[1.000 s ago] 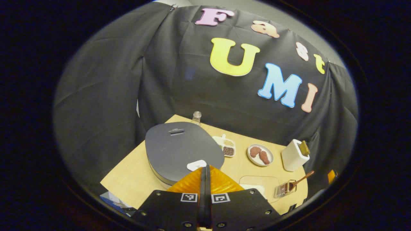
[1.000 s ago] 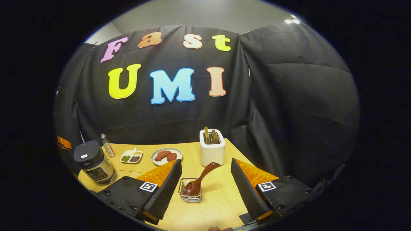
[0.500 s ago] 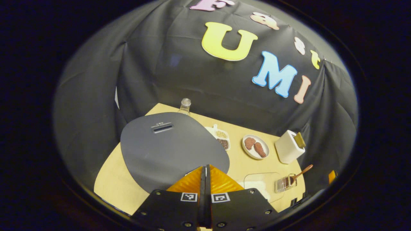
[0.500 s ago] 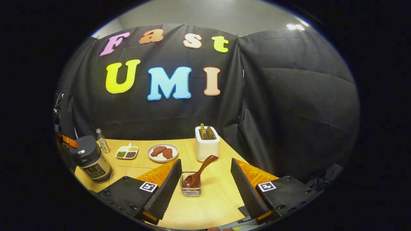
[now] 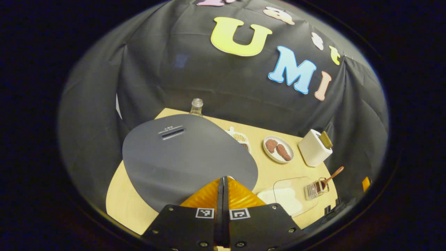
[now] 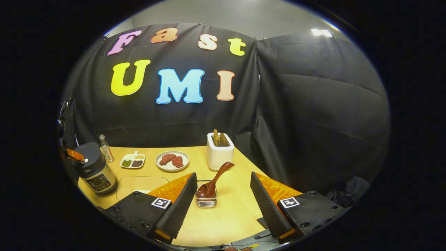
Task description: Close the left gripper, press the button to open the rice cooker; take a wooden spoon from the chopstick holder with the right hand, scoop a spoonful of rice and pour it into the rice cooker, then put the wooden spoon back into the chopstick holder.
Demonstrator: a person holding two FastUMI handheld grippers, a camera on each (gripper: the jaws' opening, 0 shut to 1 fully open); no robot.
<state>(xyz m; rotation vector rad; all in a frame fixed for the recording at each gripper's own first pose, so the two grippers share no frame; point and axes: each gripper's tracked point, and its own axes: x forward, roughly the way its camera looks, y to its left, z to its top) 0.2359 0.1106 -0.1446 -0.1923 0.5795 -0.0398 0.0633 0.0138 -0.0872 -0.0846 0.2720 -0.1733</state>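
**A:** Black cloth hangs behind and to both sides of the pale wooden surface. What stands on it?

**B:** In the right gripper view, the rice cooker sits at the far left edge, lid down, with a small bottle just behind it. Then a divided dish of grains, a plate with two pieces of meat and a white toaster run along the back. A clear tray lies in front of the cooker; the left gripper view shows white rice in it.

**A:** And the spoon?

**B:** The wooden spoon leans in the wire chopstick holder, bowl down, handle tilted up to the right. The right gripper has its fingers spread wide, and the holder sits between them, nearer the left finger (touching neither, as far as I can tell).

**A:** The left gripper?

**B:** The left gripper has its fingers pressed together with nothing between, over the near edge of the cooker's grey lid. The tips hide the button, so I cannot tell whether they touch it.

**A:** Room to move?

**B:** Bare wood lies in front of the holder up to the near edge; the toaster stands close behind the spoon's handle.
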